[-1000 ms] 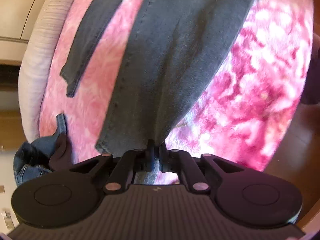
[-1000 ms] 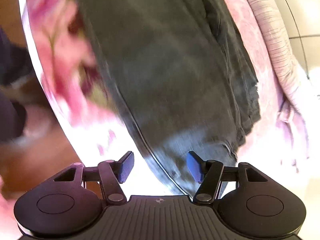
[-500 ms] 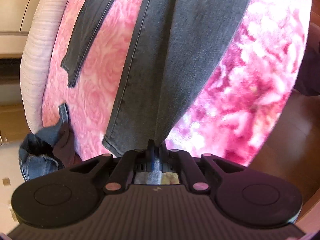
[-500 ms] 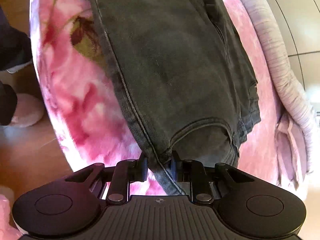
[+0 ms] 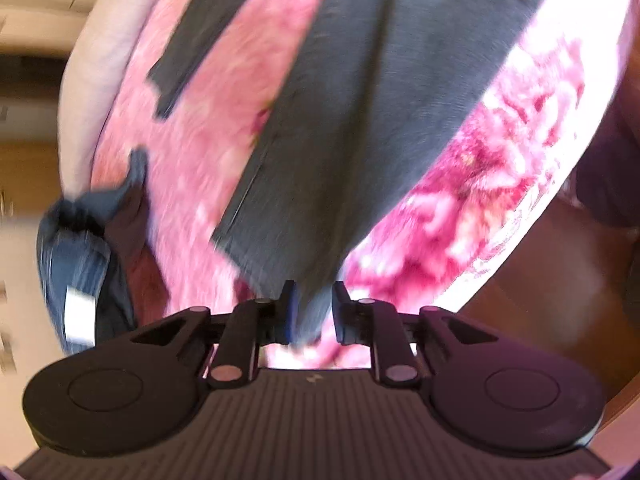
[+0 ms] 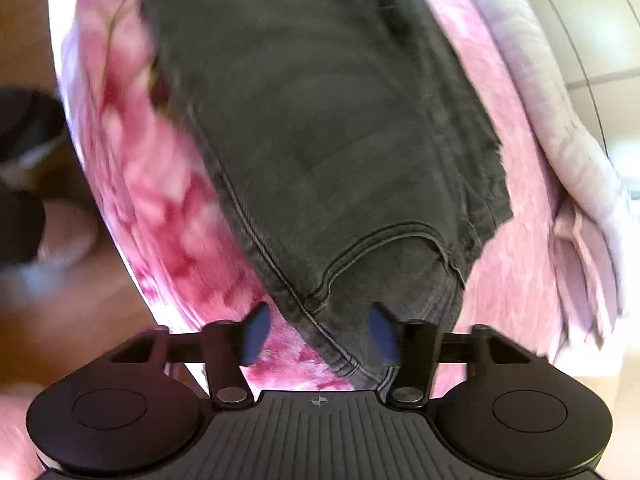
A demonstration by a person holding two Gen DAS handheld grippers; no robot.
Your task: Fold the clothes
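Dark grey jeans (image 5: pixel 360 112) lie spread on a pink floral blanket (image 5: pixel 208 168). In the left wrist view my left gripper (image 5: pixel 312 312) has its jaws a little apart around the hem of one trouser leg, which still sits between the pads. The other leg (image 5: pixel 192 44) lies apart to the left. In the right wrist view the jeans' waist and pocket corner (image 6: pixel 352 208) lie on the blanket (image 6: pixel 160 200). My right gripper (image 6: pixel 318 336) is open, its blue pads (image 6: pixel 256 332) on either side of the waistband edge.
A heap of blue denim and dark clothes (image 5: pixel 84 248) sits at the blanket's left edge. A pale ribbed bed cover (image 6: pixel 560 128) runs along the far side. Wooden floor (image 5: pixel 540 300) lies beside the bed, with a slippered foot (image 6: pixel 60 240) on it.
My right gripper closed on the waistband half a second ago and has now opened, letting it go. My left gripper's jaws have parted slightly from fully shut on the hem. Both views are blurred by motion.
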